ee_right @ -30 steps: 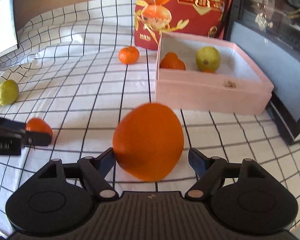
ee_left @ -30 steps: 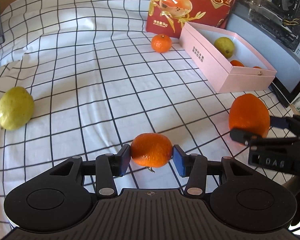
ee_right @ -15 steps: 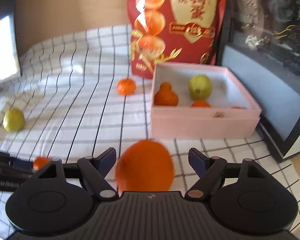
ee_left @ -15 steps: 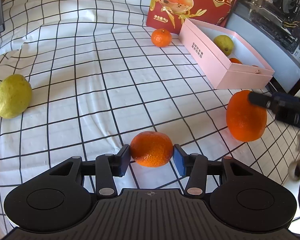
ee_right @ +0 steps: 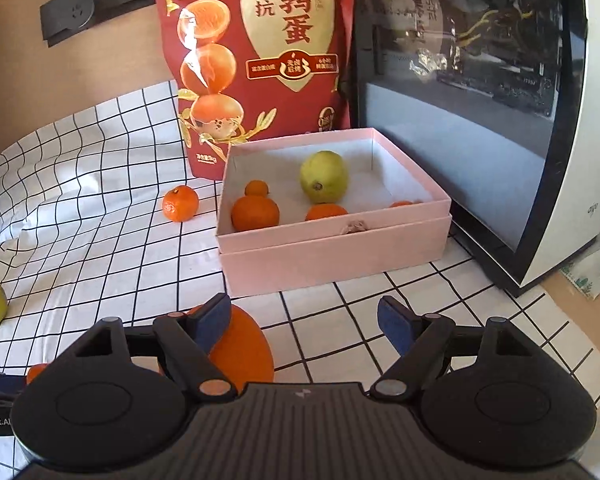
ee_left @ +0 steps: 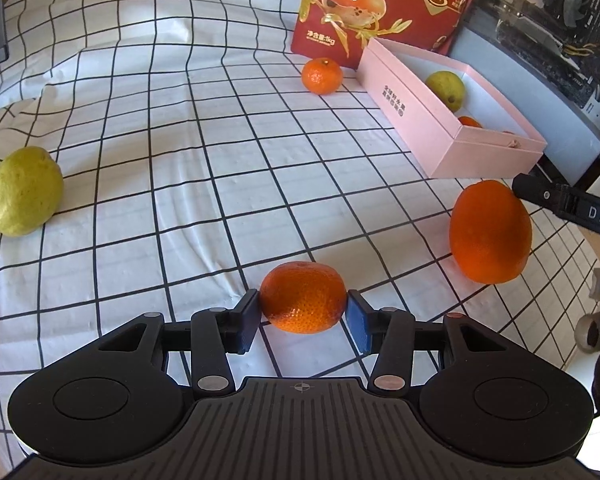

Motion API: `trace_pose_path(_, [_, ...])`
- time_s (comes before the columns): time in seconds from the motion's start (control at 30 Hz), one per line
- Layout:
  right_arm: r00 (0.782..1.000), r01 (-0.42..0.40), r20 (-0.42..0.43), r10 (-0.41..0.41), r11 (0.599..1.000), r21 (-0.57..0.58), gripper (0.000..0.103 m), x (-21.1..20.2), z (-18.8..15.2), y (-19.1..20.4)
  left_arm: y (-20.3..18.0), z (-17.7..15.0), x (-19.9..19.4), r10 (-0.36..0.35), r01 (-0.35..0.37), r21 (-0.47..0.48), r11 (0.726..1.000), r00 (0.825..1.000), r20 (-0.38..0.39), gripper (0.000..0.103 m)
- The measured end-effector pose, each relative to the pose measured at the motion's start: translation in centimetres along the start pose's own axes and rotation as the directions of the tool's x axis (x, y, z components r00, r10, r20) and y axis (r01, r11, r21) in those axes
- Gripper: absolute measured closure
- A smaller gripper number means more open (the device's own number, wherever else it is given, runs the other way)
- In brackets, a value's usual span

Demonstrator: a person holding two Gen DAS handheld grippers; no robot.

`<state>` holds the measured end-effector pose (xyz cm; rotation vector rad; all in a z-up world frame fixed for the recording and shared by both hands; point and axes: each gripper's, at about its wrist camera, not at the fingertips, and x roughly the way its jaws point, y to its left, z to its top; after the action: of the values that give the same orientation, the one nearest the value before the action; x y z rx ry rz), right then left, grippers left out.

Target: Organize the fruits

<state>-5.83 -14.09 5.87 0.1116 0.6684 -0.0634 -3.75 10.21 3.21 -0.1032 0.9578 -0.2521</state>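
- Pinching a small mandarin (ee_left: 302,297) at lower centre of the left wrist view, the left gripper (ee_left: 302,316) presses both blue pads against its sides.
- The right gripper (ee_right: 304,322) stands spread with nothing between its pads.
- A large orange (ee_right: 240,348) rests on the checked cloth (ee_left: 148,152) behind its left finger.
- The pink box (ee_right: 332,256), mid-frame, holds a green fruit (ee_right: 324,176) and several oranges.

Sunlit checked tablecloth (ee_left: 148,168), beige wall (ee_right: 60,92), glass-sided computer case (ee_right: 480,100).
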Motion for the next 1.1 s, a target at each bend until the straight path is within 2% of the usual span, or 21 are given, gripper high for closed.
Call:
trace_pose_path(0.23, [0.997, -0.076, 0.002, 0.076, 0.997, -0.020, 0.020, -0.7, -0.3, 1.7, 0.7, -0.2, -0.3, -0.002, 0.003, -0.021, 1.000, 1.000, 0.025, 0.051])
trace_pose_path(0.33, [0.990, -0.142, -0.017, 0.141, 0.989, -0.034, 0.018, -0.9, -0.7, 2.6, 1.0, -0.1, -0.5, -0.004, 0.005, -0.027, 1.000, 0.999, 0.033, 0.051])
trace_pose_path(0.53, [0.955, -0.288, -0.111, 0.275, 0.948, -0.134, 0.017, -0.6, -2.0, 5.8, 1.1, 0.0, -0.6, -0.006, 0.007, -0.024, 1.000, 0.999, 0.034, 0.051])
trace_pose_path(0.7, [0.930, -0.350, -0.189, 0.314, 0.914, -0.204, 0.018, 0.1, -3.1, 8.1, 1.4, -0.2, -0.4, -0.014, 0.015, -0.029, 0.999, 0.999, 0.034, 0.049])
trace_pose_path(0.8, [0.921, -0.369, -0.207, 0.331, 0.910, -0.190, 0.018, 0.6, -3.0, 8.1, 1.5, -0.1, -0.3, -0.023, 0.024, -0.030, 0.999, 0.999, 0.033, 0.049])
trace_pose_path(0.9, [0.905, -0.404, -0.219, 0.364, 0.897, -0.180, 0.027, 0.7, -2.9, 8.1, 1.2, -0.1, 0.0, -0.024, 0.024, -0.016, 1.000, 0.999, 0.037, 0.049])
trace_pose_path(0.97, [0.904, -0.409, -0.220, 0.367, 0.893, -0.189, 0.027, 0.6, -3.0, 8.0, 1.3, 0.0, 0.3, -0.041, 0.041, -0.016, 0.999, 0.999, 0.028, 0.050])
trace_pose_path(1.1, [0.886, -0.436, -0.246, 0.393, 0.886, -0.156, 0.027, 1.0, -3.0, 7.7, 1.4, 0.3, 0.4, -0.056, 0.056, 0.008, 0.998, 0.998, 0.021, 0.052])
